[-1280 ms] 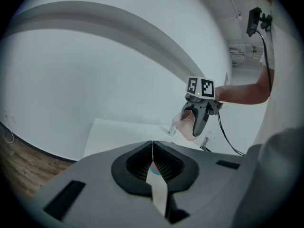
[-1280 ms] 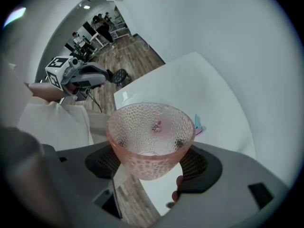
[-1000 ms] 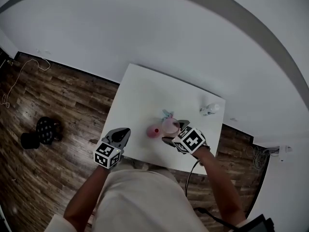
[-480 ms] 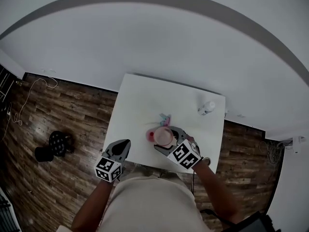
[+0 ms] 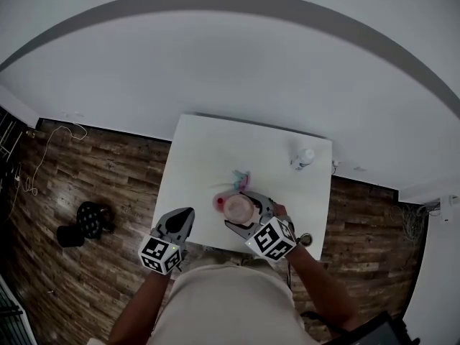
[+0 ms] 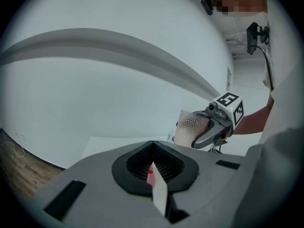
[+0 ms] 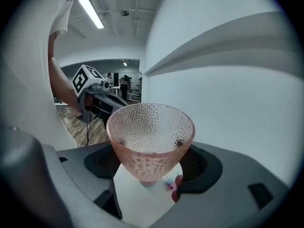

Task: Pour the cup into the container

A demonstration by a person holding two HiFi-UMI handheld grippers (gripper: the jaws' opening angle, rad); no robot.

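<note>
Fingers on the right gripper hug the bumpy pink plastic cup, now moved left to the round red container. Pouring can likely start. Left gripper stays pinched together, empty.

Pink dimpled translucent cup held upright, small red container just beside

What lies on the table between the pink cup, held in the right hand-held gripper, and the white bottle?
Nothing. In the head view, the stretch of table between the pink cup and the white bottle is bare white surface.
</note>
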